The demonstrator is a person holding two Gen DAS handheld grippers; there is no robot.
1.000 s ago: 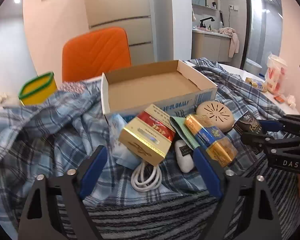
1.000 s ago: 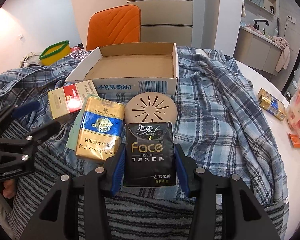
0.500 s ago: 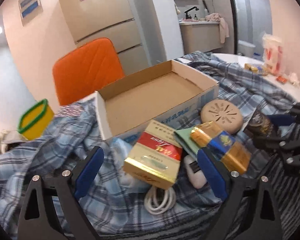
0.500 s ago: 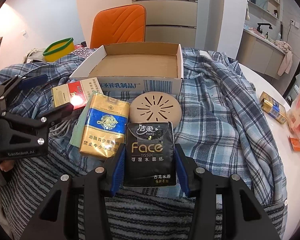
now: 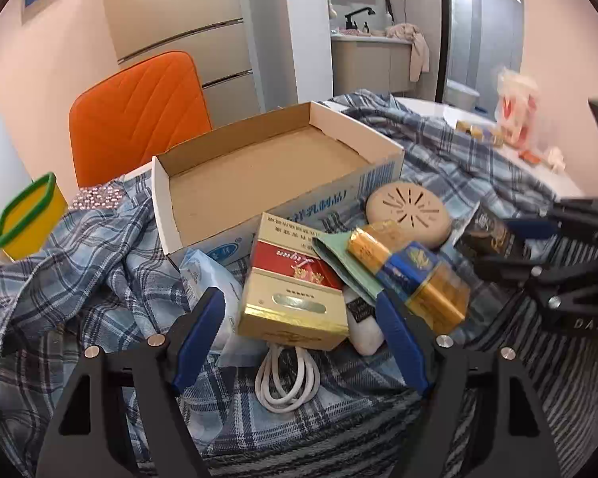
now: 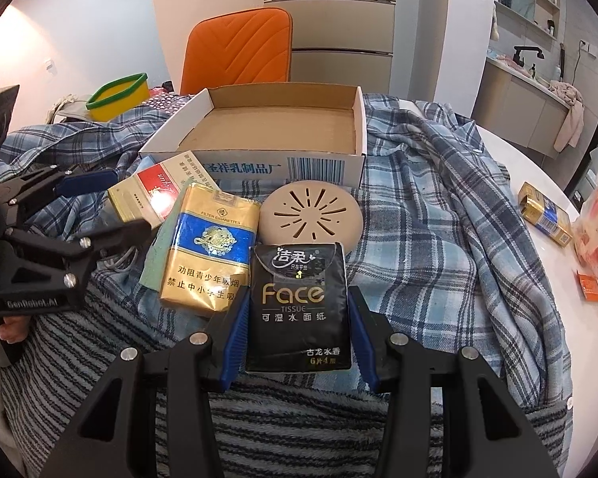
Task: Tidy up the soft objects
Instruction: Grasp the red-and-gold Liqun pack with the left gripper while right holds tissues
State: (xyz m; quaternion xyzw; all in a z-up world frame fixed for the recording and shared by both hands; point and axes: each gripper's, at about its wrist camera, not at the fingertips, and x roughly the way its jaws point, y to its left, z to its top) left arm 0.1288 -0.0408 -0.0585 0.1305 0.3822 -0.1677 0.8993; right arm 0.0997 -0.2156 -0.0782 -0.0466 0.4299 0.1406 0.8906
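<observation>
Your left hand-held gripper (image 5: pixel 299 310): jaws just narrowing, straddling red-gold box (image 5: pixel 295 286), not gripping; nearer than before.
Your right hand-held gripper (image 6: pixel 297 318): unchanged, clamping black tissue pack (image 6: pixel 299 302).

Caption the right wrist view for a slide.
Right tongs clamp a black tissue pack before an empty cardboard box on plaid cloth.

Right tongs (image 6: pixel 297 328) clamped on black tissue pack (image 6: pixel 299 306), before open cardboard box (image 6: pixel 275 135).
</observation>
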